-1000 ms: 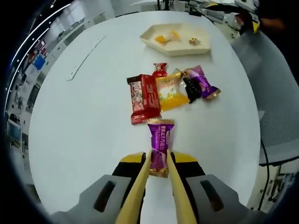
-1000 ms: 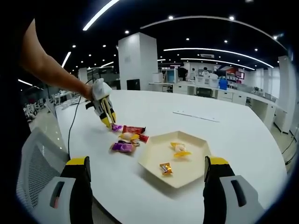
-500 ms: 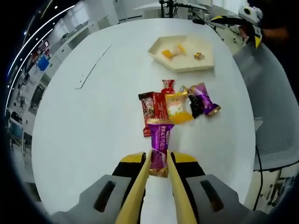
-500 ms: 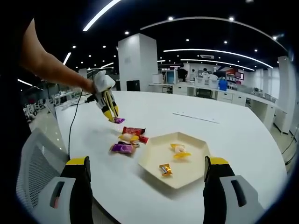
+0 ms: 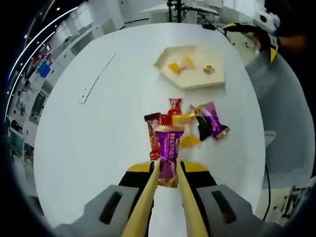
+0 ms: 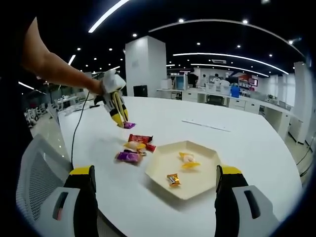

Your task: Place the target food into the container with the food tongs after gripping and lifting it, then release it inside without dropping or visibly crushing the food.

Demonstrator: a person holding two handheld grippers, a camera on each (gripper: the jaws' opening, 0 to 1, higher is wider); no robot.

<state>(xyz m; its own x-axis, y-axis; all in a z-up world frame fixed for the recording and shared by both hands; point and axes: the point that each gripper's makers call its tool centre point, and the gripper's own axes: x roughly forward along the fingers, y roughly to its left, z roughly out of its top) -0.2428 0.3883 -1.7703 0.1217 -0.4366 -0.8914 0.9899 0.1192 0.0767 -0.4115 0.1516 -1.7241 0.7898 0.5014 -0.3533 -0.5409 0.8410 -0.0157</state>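
Two long yellow tong blades of the left gripper are clenched on a purple foil-wrapped candy, which hangs clear above the round white table; its white lettering is too small to read; in the right gripper view that same gripper hangs in the air over the table with the purple candy at its tips, well apart from the pile; below and beyond the held candy lies a loose cluster: a red rectangular snack bar, an orange-yellow packet, a small red candy, a black wrapped piece and another purple candy, all near the table's right edge; bare tabletop stretches wide to the left, crossed by a thin pale strip; farther off sits the cream hexagonal tray holding a few small sweets; the right gripper stands released, jaws wide apart, near the table's edge with the tray just ahead.
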